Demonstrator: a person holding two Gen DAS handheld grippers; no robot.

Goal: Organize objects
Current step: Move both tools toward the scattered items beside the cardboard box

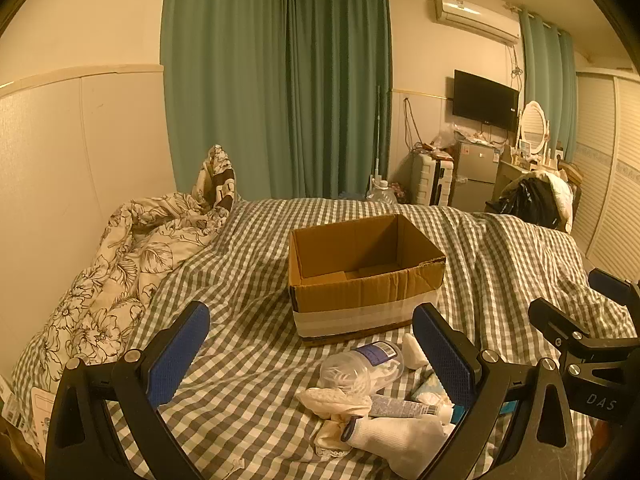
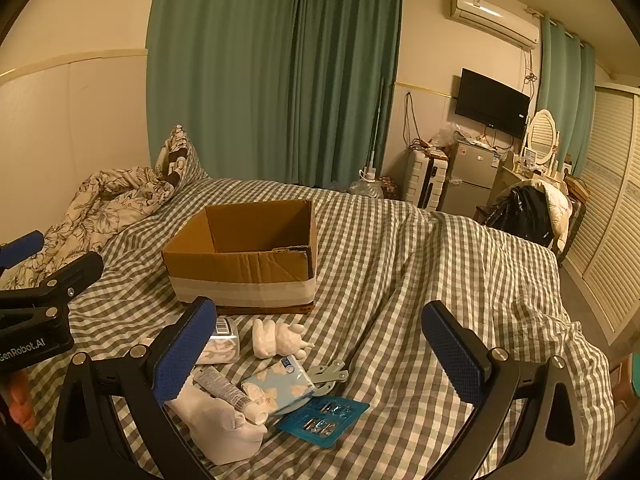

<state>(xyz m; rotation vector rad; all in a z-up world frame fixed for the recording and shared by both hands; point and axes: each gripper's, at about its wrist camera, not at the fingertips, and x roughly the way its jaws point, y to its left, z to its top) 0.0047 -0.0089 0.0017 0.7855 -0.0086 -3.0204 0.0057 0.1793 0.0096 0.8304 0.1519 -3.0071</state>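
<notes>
Left claw (image 1: pixel 310 350): spread, empty; bottle (image 1: pixel 360 366) between its fingers
Right claw (image 2: pixel 320 352): spread, empty; box (image 2: pixel 240 256) ahead on bed (image 2: pixel 440 280)

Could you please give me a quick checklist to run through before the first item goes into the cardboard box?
1. Cardboard box open at the top and upright: ok.
2. Box interior free of items: ok, only its bottom flaps show.
3. Left gripper open and holding nothing: ok.
4. Right gripper open and holding nothing: ok.
5. Items separated enough for a clean single grasp: not ok; the tube lies on the white sock, against the tissue pack.
6. Blister pack easy to lift: cannot tell; it lies flat on the checkered bedsheet.
</notes>
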